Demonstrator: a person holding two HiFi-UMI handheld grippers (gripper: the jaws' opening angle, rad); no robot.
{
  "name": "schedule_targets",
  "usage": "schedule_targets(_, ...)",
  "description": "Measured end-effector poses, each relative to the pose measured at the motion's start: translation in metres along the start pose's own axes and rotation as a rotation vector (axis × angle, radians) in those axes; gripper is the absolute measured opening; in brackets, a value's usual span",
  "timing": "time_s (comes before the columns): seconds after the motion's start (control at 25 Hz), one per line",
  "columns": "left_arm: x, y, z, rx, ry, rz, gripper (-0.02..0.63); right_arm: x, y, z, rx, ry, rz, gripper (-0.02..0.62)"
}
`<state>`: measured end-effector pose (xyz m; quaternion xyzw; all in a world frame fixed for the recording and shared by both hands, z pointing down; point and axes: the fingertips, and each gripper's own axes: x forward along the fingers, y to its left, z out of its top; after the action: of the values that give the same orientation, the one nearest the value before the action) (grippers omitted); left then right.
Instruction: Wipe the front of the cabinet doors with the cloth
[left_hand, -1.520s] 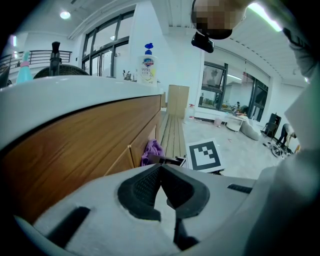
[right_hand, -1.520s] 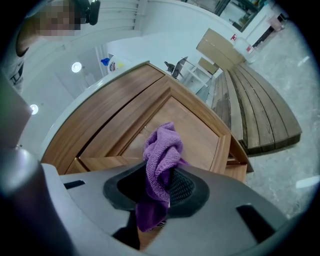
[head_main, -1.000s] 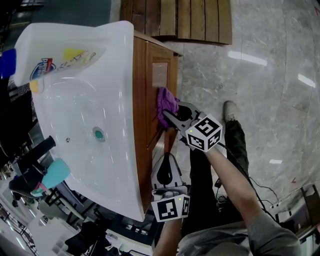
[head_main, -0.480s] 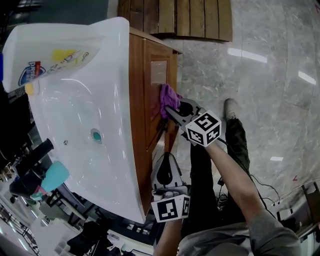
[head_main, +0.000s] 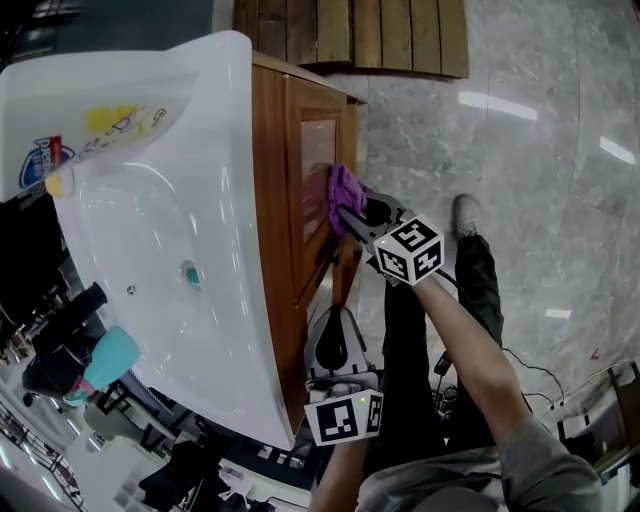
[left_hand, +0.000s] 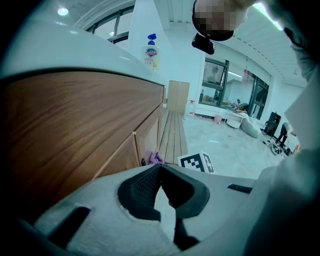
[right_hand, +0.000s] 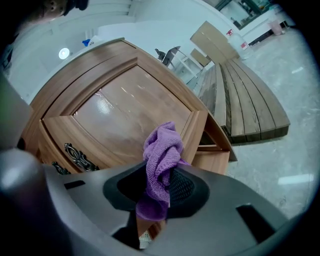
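A purple cloth (head_main: 345, 190) is bunched in my right gripper (head_main: 350, 218), which is shut on it and presses it against the wooden cabinet door (head_main: 318, 165) under the sink. In the right gripper view the cloth (right_hand: 162, 155) stands up between the jaws in front of the door's raised panel (right_hand: 127, 120), near its right edge. My left gripper (head_main: 338, 345) hangs lower beside the cabinet, shut with nothing in it. In the left gripper view the jaw tips meet at the left gripper (left_hand: 161, 166), and the small cloth (left_hand: 156, 158) shows far ahead along the cabinet.
A white washbasin (head_main: 150, 230) tops the cabinet, with a cleaner bottle (head_main: 60, 150) at its far end. Dark metal handles (right_hand: 77, 152) sit at the door's left edge. A wooden slat platform (head_main: 350, 35) lies on the marble floor (head_main: 540, 180). The person's leg and shoe (head_main: 465, 215) stand beside the cabinet.
My right gripper has slid the cloth up along the door front, away from the person. The left gripper has stayed put.
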<state>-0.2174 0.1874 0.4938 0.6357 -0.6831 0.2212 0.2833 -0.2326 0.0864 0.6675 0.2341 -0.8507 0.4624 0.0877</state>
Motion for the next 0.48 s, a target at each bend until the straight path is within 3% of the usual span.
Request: schedule_targets(0.48,0.008,-0.005,-0.002,0.002,0.008,-0.003,0.009,0.005,-0.022,-0.013,-0.018,0.033,-0.071,0.103)
